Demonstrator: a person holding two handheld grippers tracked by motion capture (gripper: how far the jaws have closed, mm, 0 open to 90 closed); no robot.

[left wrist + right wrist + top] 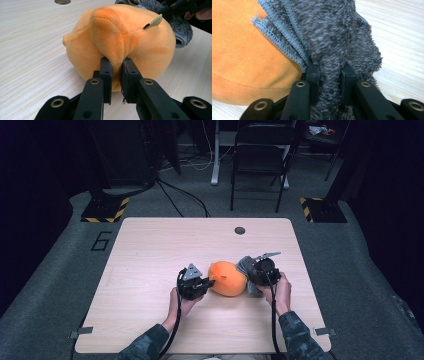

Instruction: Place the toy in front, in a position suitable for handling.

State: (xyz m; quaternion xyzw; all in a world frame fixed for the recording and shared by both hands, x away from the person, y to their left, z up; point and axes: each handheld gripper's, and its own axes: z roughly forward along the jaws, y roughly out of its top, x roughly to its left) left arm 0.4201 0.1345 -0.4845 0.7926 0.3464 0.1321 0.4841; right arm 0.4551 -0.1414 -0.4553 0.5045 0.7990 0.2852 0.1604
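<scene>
Both tongs clamped: left tongs (116, 72) pinching orange plush (120, 42), right tongs (329, 75) pinching grey cloth (332, 37); plush tag (153, 22) unreadable

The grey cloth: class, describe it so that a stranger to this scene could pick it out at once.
Start at the wooden table and find the orange plush toy near its middle. Pressed against the toy's right side is the grey cloth, pinched in the right tongs. Its fuzzy dark-grey pile and blue stitched edge set it apart from the smooth orange toy.
</scene>
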